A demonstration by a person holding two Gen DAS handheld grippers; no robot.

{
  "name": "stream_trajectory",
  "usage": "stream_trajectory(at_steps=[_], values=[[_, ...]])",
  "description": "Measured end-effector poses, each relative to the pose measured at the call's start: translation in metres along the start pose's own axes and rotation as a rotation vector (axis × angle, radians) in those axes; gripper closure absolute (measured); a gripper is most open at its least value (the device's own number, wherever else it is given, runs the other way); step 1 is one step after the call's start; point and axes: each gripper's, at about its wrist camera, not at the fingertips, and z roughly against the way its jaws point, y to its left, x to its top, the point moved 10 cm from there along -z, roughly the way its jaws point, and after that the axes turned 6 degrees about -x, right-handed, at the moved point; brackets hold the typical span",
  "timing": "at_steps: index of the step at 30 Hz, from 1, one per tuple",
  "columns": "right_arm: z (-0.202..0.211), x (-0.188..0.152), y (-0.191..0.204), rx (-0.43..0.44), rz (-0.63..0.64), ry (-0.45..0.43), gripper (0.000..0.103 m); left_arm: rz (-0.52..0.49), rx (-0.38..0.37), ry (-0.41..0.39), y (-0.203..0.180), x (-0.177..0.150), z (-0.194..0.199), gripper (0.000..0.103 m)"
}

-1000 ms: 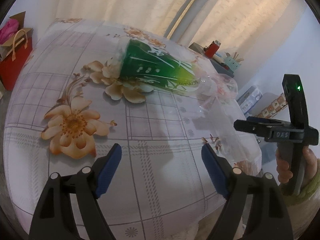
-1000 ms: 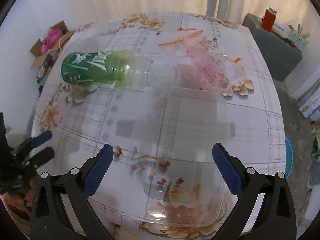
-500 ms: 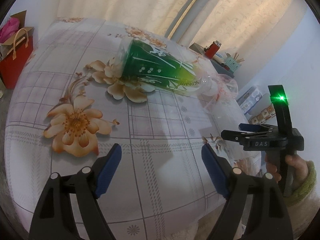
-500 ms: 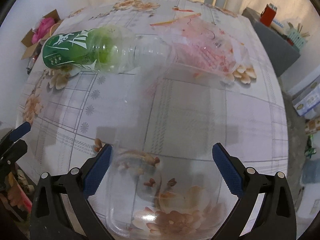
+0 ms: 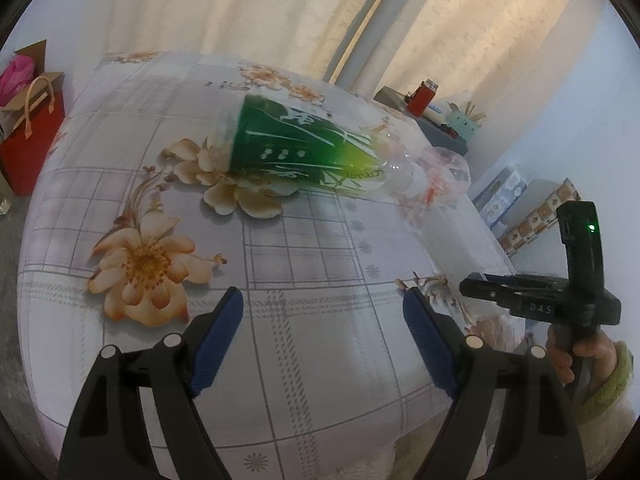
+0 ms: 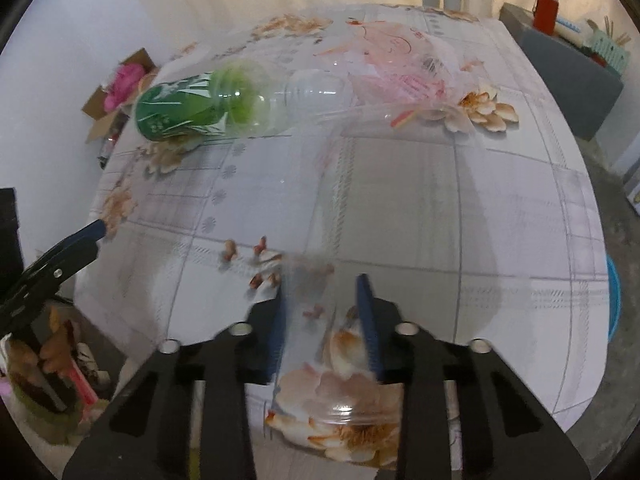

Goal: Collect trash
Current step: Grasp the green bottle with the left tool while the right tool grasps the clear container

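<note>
A green-labelled plastic bottle [image 5: 304, 152] lies on its side on the flowered tablecloth; it also shows in the right wrist view [image 6: 208, 104]. A crumpled clear wrapper with red print [image 6: 404, 76] lies by its neck, seen too in the left wrist view [image 5: 436, 176]. A clear plastic container [image 6: 400, 220] lies near the table's edge. My right gripper [image 6: 326, 320] is shut on its near wall. My left gripper [image 5: 322, 336] is open and empty above the tablecloth, short of the bottle. The right gripper [image 5: 480, 290] shows at the right in the left wrist view.
A red paper bag [image 5: 30, 136] stands on the floor at the left. A grey cabinet [image 6: 560, 76] with a red lighter-like object [image 6: 546, 10] stands at the back right. A cardboard box with pink stuff [image 6: 120, 92] sits beyond the table.
My right gripper has closed from wide open onto the clear container's wall. The left gripper has stayed open and almost still.
</note>
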Motion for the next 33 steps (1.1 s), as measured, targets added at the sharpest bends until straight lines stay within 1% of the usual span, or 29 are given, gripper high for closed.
stream_trajectory(at_steps=[1,3,6,11,15,16,18,19,20,22,24,27,30,33], values=[[0.004,-0.004,0.002,0.009,-0.001,-0.007,0.079,-0.003,0.0,0.005,-0.002,0.0,-0.002,0.023],[0.007,-0.006,0.002,0.025,0.006,-0.021,0.087,-0.01,0.001,0.012,-0.005,-0.001,-0.004,0.023],[0.012,-0.01,0.003,0.029,0.024,-0.038,0.089,-0.021,0.002,0.02,-0.011,-0.002,-0.007,0.023],[0.021,-0.016,0.008,-0.002,0.087,-0.075,0.092,-0.031,0.003,0.014,-0.016,-0.002,-0.008,0.023],[0.024,-0.021,0.014,0.023,0.109,-0.087,0.092,-0.039,0.006,0.018,-0.018,-0.003,-0.009,0.023],[0.023,-0.024,0.018,0.033,0.128,-0.086,0.09,-0.041,0.007,0.022,-0.019,-0.003,-0.01,0.023],[0.025,-0.029,0.024,0.047,0.151,-0.091,0.077,-0.044,0.007,0.027,-0.02,-0.005,-0.011,0.023],[0.028,-0.03,0.025,0.057,0.155,-0.096,0.057,-0.046,0.007,0.029,-0.021,-0.005,-0.011,0.023],[0.034,-0.029,0.028,0.07,0.157,-0.116,0.043,-0.048,0.007,0.029,-0.021,-0.005,-0.011,0.023],[0.049,-0.024,0.031,0.1,0.161,-0.172,0.042,-0.055,0.009,0.03,-0.022,-0.005,-0.011,0.023],[0.068,-0.013,0.028,0.141,0.14,-0.229,0.041,-0.057,0.008,0.031,-0.023,-0.005,-0.011,0.023],[0.081,0.006,0.011,0.143,0.088,-0.282,0.041,-0.059,0.002,0.029,-0.025,-0.004,-0.011,0.023],[0.073,0.024,-0.017,0.069,0.041,-0.279,0.041,-0.065,-0.006,0.023,-0.029,-0.005,-0.011,0.023],[0.046,0.033,-0.038,0.026,0.026,-0.213,0.042,-0.09,-0.022,0.003,-0.035,0.0,-0.008,0.023]])
